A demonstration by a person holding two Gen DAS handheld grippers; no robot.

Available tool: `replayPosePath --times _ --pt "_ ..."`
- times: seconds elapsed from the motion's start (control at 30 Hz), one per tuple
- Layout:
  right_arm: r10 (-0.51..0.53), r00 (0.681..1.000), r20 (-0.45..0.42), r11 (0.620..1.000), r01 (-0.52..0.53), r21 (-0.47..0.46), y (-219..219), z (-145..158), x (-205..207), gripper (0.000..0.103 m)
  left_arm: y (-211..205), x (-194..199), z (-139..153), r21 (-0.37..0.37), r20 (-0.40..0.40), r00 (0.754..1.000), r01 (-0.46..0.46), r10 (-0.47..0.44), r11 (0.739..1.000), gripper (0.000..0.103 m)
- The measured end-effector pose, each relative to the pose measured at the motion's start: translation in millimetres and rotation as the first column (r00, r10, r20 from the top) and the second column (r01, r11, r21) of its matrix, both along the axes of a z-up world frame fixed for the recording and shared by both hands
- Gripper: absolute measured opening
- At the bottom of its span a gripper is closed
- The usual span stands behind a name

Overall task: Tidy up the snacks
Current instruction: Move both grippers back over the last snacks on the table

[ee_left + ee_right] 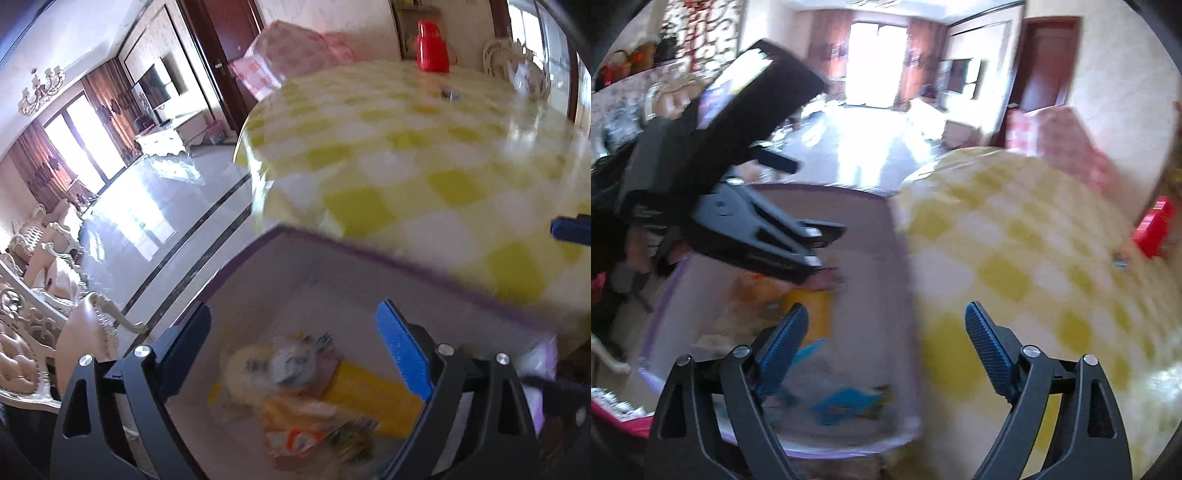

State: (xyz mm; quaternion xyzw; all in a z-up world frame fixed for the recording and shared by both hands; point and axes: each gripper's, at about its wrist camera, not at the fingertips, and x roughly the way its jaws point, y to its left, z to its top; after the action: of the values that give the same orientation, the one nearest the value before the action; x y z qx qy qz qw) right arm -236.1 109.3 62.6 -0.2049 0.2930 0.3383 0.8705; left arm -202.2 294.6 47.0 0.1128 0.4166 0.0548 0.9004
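Note:
A white box with a purple rim [369, 254] stands at the edge of the table and holds several snack packets. Among them are a yellow packet [369, 395], a round white one [288, 365] and an orange one [295, 424]. My left gripper [293, 306] hangs open over the box, with the packets below its fingers and nothing between them. My right gripper [886, 305] is open and empty over the box's right rim [901, 258]. Its view shows the yellow packet [812, 314], a blue packet [849, 402] and the left gripper [831, 247] above the box. Both views are blurred.
The round table wears a yellow and white chequered cloth [406, 155]. At its far side stand a red container [432, 46] and a small dark object [450, 95]. A pink chequered cover [288, 51] sits behind the table. Ornate chairs [37, 332] stand on the left.

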Motion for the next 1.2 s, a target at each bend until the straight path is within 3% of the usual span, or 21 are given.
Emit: replayPosePath --times 0.23,0.47,0.6,0.73,0.87,0.93,1.13,1.2 --pt "-0.258 0.963 0.076 0.965 0.254 0.063 -75.6 24.1 40.1 0.086 -57.1 27.4 40.1 -0.115 0.106 0.992 0.079 -0.067 0.990 0.100" --pt "-0.504 0.862 0.059 0.860 0.494 0.129 -176.4 42.8 99.2 0.086 -145.7 81.6 59.4 -0.158 0.121 0.976 0.198 -0.180 0.967 0.101" --pt "-0.588 0.807 0.055 0.804 0.575 0.154 -230.9 42.7 123.6 0.086 -191.9 125.6 58.3 -0.226 0.119 0.971 0.230 -0.207 0.947 0.101" --pt "-0.636 0.771 -0.029 0.755 0.630 0.183 -278.7 28.6 172.5 0.087 -231.8 180.9 47.0 -0.269 0.145 0.972 0.217 -0.183 0.938 0.101" --pt "-0.672 0.712 -0.204 0.673 0.702 0.233 -328.3 9.3 241.6 0.086 -254.3 239.7 27.1 -0.272 0.152 0.980 0.167 -0.130 0.948 0.101" --pt "-0.659 0.714 -0.234 0.674 0.700 0.236 -334.4 3.3 270.6 0.086 -257.4 265.6 14.9 -0.280 0.140 0.985 0.135 -0.098 0.950 0.101" --pt "-0.631 0.733 -0.255 0.718 0.676 0.166 -309.5 -18.7 342.7 0.086 -227.0 330.1 -23.5 -0.395 0.079 0.996 -0.012 0.047 0.918 0.101" --pt "-0.594 0.763 -0.255 0.757 0.637 0.142 -294.4 -25.4 367.7 0.085 -207.3 346.4 -28.6 -0.489 0.055 0.995 -0.050 0.088 0.871 0.101"
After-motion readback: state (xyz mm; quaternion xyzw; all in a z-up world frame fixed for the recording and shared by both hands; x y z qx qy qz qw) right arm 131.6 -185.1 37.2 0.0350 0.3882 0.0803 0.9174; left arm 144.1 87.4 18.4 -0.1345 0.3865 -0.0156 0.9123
